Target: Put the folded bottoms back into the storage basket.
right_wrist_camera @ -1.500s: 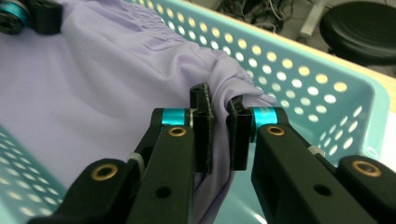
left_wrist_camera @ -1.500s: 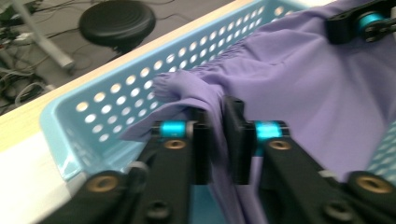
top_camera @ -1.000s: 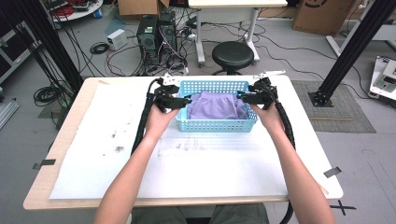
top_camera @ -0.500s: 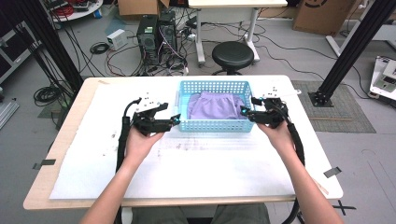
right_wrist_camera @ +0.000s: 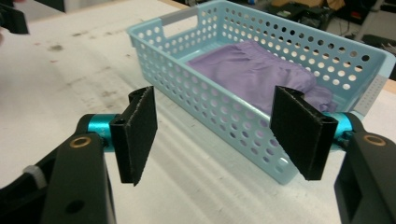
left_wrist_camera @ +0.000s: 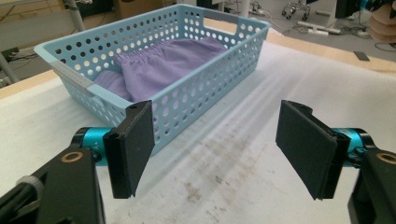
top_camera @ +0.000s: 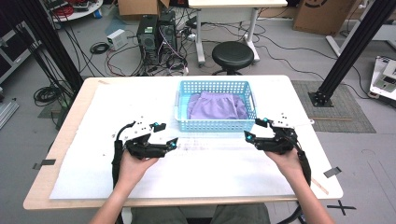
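Observation:
A light blue perforated basket (top_camera: 215, 125) stands at the far middle of the table with a folded purple cloth (top_camera: 217, 106) inside. My left gripper (top_camera: 166, 135) hovers low over the white sheet, short of the basket's near left corner. My right gripper (top_camera: 256, 129) is off the near right corner. Both point inward toward the basket and touch nothing. In the left gripper view the left gripper (left_wrist_camera: 217, 149) is open, facing the basket (left_wrist_camera: 210, 79) and cloth (left_wrist_camera: 163, 65). The right gripper (right_wrist_camera: 219, 140) is open before the basket (right_wrist_camera: 219, 112) and cloth (right_wrist_camera: 252, 70). Both pairs of jaws have just been opening, with nothing between them.
A white sheet (top_camera: 210, 172) with faint dark stains covers the wooden table (top_camera: 60, 140). Beyond the far edge stand a black stool (top_camera: 232, 55), computer towers (top_camera: 156, 32) with loose cables, and black frame posts (top_camera: 345, 56). The right hand (left_wrist_camera: 383, 23) shows far off in the left gripper view.
Both grippers were at the basket's two ends. They have come back toward me and apart, sinking a little, and their jaws stand wider. The basket has stayed in place.

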A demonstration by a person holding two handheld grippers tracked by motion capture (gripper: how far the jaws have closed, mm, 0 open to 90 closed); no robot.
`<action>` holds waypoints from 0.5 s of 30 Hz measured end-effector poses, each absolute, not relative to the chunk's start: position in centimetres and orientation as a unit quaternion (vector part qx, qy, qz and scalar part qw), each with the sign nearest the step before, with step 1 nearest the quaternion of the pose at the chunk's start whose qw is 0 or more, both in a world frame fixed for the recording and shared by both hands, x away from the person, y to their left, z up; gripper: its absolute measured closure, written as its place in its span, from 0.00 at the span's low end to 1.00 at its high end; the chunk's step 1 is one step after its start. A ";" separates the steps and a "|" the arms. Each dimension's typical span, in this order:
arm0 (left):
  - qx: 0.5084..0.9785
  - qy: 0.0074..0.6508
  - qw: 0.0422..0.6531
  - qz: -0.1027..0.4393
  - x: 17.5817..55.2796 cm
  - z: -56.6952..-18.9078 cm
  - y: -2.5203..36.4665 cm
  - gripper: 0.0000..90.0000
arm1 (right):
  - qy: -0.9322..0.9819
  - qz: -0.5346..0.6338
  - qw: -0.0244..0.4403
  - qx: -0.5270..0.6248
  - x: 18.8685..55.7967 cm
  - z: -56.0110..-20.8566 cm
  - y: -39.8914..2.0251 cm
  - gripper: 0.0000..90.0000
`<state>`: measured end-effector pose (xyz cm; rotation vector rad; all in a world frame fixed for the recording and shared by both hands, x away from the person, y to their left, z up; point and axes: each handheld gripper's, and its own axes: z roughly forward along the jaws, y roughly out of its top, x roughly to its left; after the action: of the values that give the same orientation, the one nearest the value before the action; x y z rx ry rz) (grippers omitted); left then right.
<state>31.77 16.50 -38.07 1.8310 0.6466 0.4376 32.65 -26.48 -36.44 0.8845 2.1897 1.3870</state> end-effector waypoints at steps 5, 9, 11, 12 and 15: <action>0.769 0.255 0.556 0.189 31.1 -38.2 16.8 0.31 | 0.777 0.512 0.187 0.316 32.1 -37.2 -27.1 0.31; 0.769 0.248 0.558 0.190 30.9 -38.6 16.7 0.31 | 0.780 0.509 0.183 0.315 32.0 -37.7 -27.3 0.27; 0.769 0.251 0.558 0.185 31.1 -38.9 16.6 0.31 | 0.779 0.512 0.183 0.312 32.0 -37.9 -27.4 0.26; 0.770 0.252 0.558 0.181 31.2 -39.1 16.5 0.31 | 0.779 0.513 0.179 0.312 32.0 -38.1 -27.5 0.25; 0.775 0.250 0.552 0.177 31.3 -39.5 16.2 0.31 | 0.781 0.513 0.178 0.310 32.0 -38.5 -27.5 0.25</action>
<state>31.30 16.23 -39.54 1.8339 0.5918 0.4178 32.01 -27.48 -38.52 0.8762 2.2082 1.4514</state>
